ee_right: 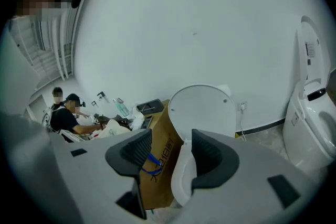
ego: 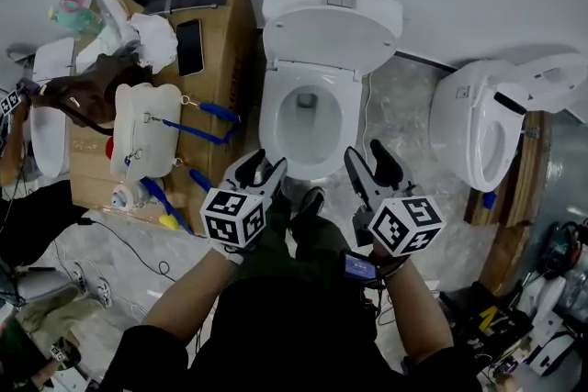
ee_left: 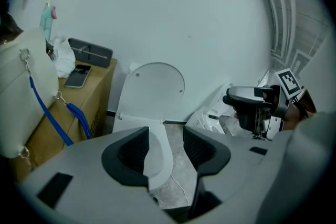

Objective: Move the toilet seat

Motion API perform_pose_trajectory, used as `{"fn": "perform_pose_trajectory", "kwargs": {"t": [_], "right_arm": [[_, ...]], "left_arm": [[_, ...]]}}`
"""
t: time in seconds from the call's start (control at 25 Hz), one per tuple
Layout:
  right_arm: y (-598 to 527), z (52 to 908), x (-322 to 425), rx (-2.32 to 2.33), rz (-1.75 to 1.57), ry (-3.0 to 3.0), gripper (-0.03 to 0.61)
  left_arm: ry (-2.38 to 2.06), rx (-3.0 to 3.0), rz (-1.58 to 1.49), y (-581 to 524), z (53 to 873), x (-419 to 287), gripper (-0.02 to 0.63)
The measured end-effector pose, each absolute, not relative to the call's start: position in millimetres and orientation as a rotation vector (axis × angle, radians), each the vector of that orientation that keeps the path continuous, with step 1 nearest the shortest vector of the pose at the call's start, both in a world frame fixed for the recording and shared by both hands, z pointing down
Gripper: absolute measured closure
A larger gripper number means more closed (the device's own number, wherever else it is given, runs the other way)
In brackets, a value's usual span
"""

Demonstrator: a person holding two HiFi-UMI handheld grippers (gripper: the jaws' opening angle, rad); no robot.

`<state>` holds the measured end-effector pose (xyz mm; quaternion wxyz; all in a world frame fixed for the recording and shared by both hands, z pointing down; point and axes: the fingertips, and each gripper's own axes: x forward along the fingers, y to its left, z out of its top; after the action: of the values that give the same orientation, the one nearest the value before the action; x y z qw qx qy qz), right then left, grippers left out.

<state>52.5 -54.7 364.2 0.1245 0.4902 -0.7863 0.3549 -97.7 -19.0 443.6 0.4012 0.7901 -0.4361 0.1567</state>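
Note:
The white toilet stands against the wall with its lid (ego: 331, 30) raised and its seat (ego: 274, 119) lying flat on the bowl. My left gripper (ego: 264, 166) hovers in front of the bowl's near left edge, open and empty. At the near right edge my right gripper (ego: 366, 153) is likewise open and holds nothing. In the left gripper view the jaws (ee_left: 165, 150) frame the seat rim (ee_left: 157, 157), not touching it, with the lid (ee_left: 155, 91) behind. From the right gripper (ee_right: 173, 157) the bowl's rim (ee_right: 184, 178) and the lid (ee_right: 202, 112) show past the gap.
A cardboard box (ego: 234, 32) stands left of the toilet, with a phone (ego: 189, 47) and a white container with blue straps (ego: 142, 128) on it. A second toilet (ego: 482, 128) stands to the right. My shoe (ego: 310, 202) is at the bowl's foot. People (ee_right: 65, 113) sit far off.

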Motion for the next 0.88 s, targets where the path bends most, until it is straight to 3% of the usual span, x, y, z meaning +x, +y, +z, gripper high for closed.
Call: {"fn": "perform_pose_trajectory", "kwargs": {"t": [0.16,0.88], "right_arm": [[-70.2,409.0,56.2,1.431,1.017,-2.250,0.336],[-58.8,661.0,136.6,1.463,1.598,-1.886,0.334]], "left_arm": [[-1.054,1.954,0.471,-22.3,494.5,-97.8,0.410],[-1.105,1.655,0.583,-13.1,695.2,-107.4,0.408]]}}
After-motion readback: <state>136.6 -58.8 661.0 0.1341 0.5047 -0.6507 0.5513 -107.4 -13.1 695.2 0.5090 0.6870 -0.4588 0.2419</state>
